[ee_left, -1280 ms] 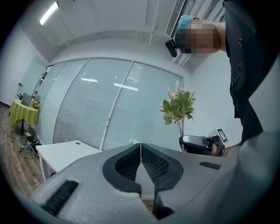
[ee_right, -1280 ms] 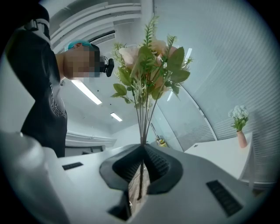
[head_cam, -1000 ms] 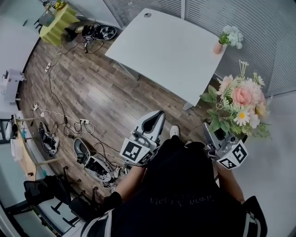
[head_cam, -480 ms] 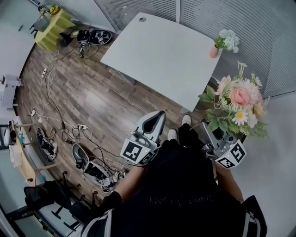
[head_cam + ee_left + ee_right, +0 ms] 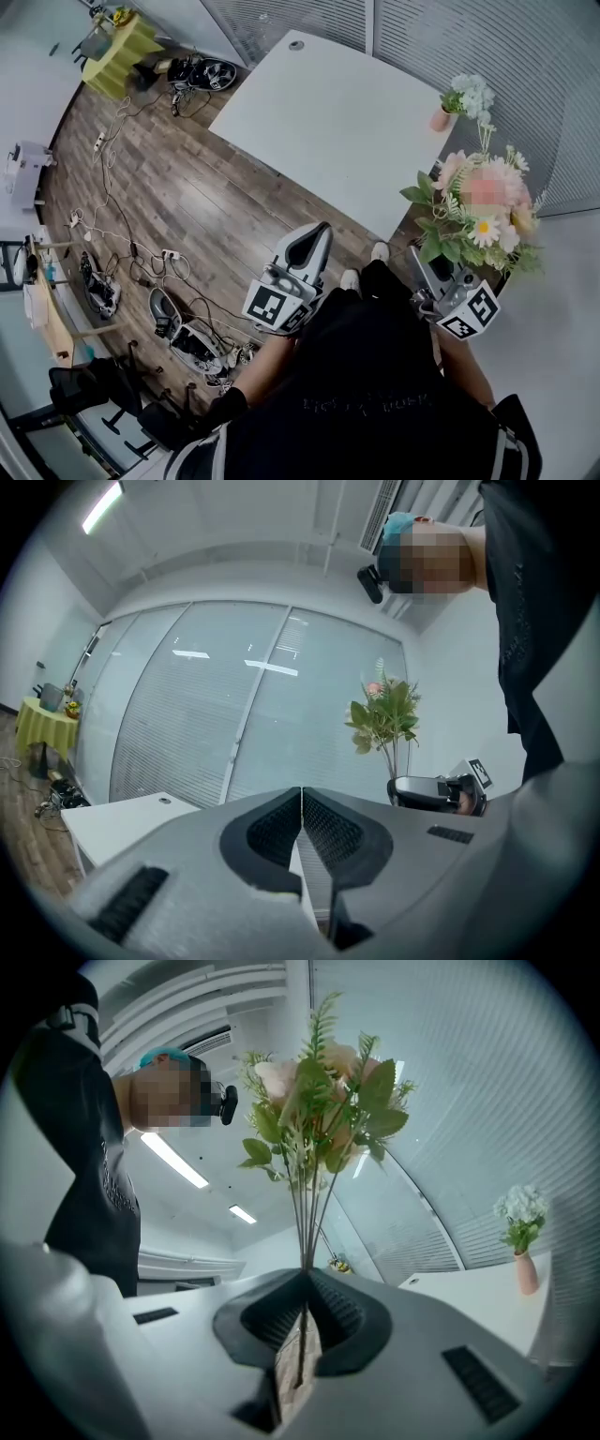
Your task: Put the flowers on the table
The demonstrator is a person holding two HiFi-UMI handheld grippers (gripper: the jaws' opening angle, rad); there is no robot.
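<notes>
The white table (image 5: 328, 103) lies nearer the person than a second ago, and its near corner is now just ahead of the feet. The approach is judged under way, with placement not yet begun. The tabletop is bare except for a small pink vase (image 5: 441, 119) at its far right corner, beside the blinded glass wall (image 5: 544, 75). Cables (image 5: 131, 253) litter the floor to the left, well apart from the person's feet. The flowers (image 5: 478, 211) stand upright beside the table's right edge, with their stems clamped in the right gripper (image 5: 429, 267). The left gripper (image 5: 314, 242) has its jaws together on nothing.

Wood floor (image 5: 202, 202), blind-covered glass walls (image 5: 530, 52)
</notes>
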